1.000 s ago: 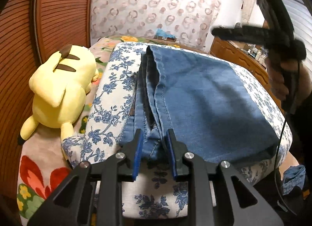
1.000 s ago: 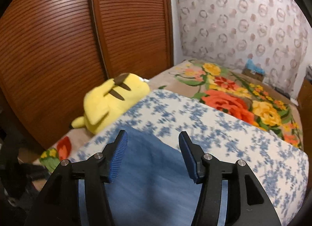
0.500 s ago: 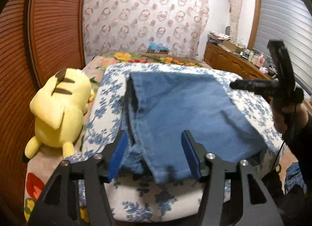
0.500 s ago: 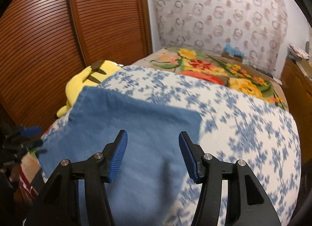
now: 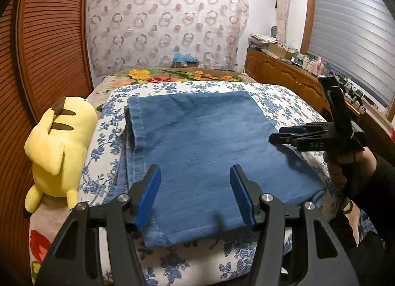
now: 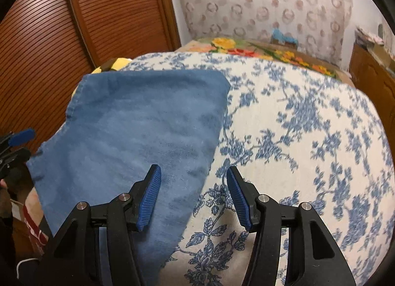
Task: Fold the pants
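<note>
The jeans (image 5: pixel 202 145) are matt blue denim, faintly streaked, with a stitched hem at nine o'clock. Under them lies a woven blue-flowered bedspread (image 5: pixel 279 103), slightly coarse. At nine o'clock sits a soft yellow plush Pikachu (image 5: pixel 58 147). The left gripper (image 5: pixel 195 194) and right gripper (image 6: pixel 192 197) are matt black plastic with ribbed blue pads (image 6: pixel 149 197) and shiny metal screws. The louvred wardrobe door (image 6: pixel 74 27) is glossy reddish wood.

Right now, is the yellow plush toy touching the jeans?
Apart. The left wrist view shows a strip of floral cover between the yellow plush toy and the jeans.
</note>
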